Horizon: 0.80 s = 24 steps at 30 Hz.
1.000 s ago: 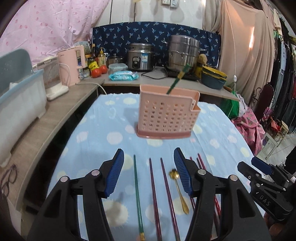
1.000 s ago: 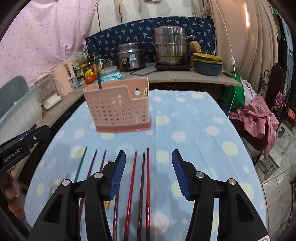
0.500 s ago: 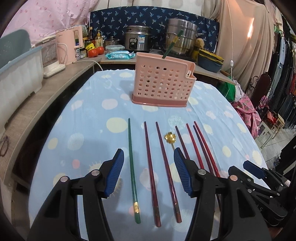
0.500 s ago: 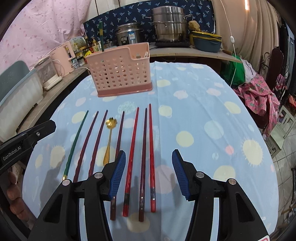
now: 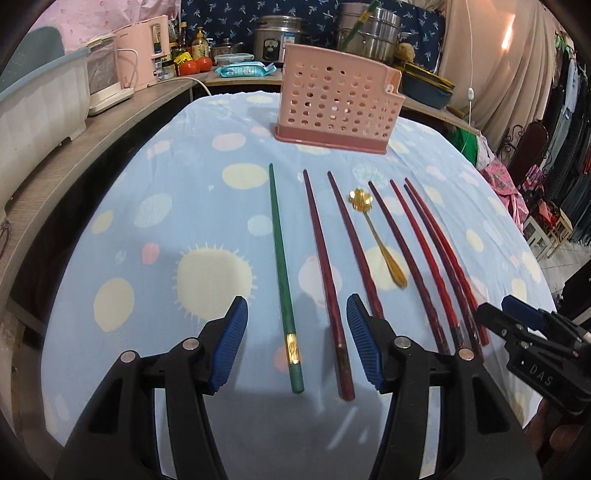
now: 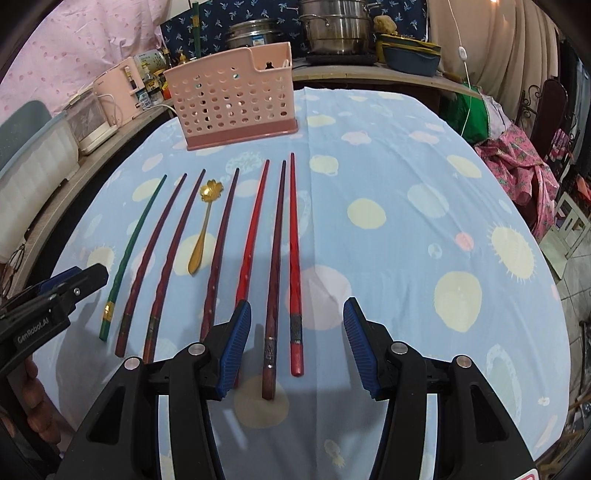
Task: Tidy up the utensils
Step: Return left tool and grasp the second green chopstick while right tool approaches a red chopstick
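A pink perforated utensil holder [image 5: 338,103] [image 6: 232,99] stands at the far end of the table with one green chopstick [image 5: 356,24] upright in it. On the blue cloth lie a green chopstick [image 5: 282,273] [image 6: 131,251], several dark red and bright red chopsticks [image 5: 325,269] [image 6: 293,251], and a gold spoon [image 5: 376,232] [image 6: 205,229]. My left gripper [image 5: 295,343] is open above the near ends of the green and a dark red chopstick. My right gripper [image 6: 295,343] is open above the near ends of the rightmost chopsticks.
The round table's blue spotted cloth [image 6: 424,221] falls away at its edges. A counter behind holds a rice cooker [image 5: 277,37], steel pots [image 6: 336,26] and a pink appliance [image 5: 138,55]. A white bin [image 5: 40,99] sits on the left shelf.
Both grippers have pulled back toward the near table edge and tilted down, so the full lengths of the chopsticks and spoon now show. Both stay open and empty.
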Each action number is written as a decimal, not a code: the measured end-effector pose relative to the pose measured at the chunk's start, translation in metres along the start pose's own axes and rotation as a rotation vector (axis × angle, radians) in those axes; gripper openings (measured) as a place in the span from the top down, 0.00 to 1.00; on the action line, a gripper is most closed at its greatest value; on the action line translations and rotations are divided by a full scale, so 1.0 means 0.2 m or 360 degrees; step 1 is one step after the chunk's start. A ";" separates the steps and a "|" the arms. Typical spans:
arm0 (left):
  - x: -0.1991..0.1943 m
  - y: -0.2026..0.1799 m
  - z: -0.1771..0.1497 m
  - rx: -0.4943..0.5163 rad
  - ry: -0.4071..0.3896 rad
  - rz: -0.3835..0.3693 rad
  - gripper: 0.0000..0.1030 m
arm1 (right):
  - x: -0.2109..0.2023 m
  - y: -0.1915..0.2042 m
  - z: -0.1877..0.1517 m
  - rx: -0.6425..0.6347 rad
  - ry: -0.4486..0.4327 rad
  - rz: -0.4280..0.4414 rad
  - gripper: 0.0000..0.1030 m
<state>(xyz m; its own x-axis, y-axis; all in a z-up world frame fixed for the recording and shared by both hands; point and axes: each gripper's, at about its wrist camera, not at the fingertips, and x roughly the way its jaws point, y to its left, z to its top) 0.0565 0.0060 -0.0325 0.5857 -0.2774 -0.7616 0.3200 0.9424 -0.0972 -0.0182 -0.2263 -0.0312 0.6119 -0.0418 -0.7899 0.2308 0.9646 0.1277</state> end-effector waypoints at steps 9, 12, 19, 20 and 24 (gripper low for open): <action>0.03 0.02 -0.08 -0.0004 0.0070 0.0010 0.54 | 0.02 -0.02 -0.04 0.0024 0.0042 0.0011 0.62; 0.04 0.02 -0.08 -0.0011 0.0081 0.0010 0.56 | 0.02 -0.03 -0.05 0.0033 0.0039 0.0011 0.62; 0.07 0.04 -0.10 -0.0018 0.0114 0.0029 0.66 | 0.03 -0.05 -0.05 0.0050 0.0054 0.0012 0.69; 0.07 0.04 -0.10 -0.0015 0.0112 0.0032 0.66 | 0.03 -0.05 -0.05 0.0052 0.0054 0.0011 0.70; 0.08 0.04 -0.10 -0.0016 0.0110 0.0033 0.67 | 0.05 -0.06 -0.06 0.0055 0.0065 0.0013 0.75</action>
<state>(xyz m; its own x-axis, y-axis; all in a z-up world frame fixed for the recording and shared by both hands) 0.0536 0.0138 -0.0575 0.5390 -0.2443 -0.8061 0.3005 0.9498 -0.0870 -0.0236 -0.2348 -0.0466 0.5828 -0.0227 -0.8123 0.2526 0.9552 0.1545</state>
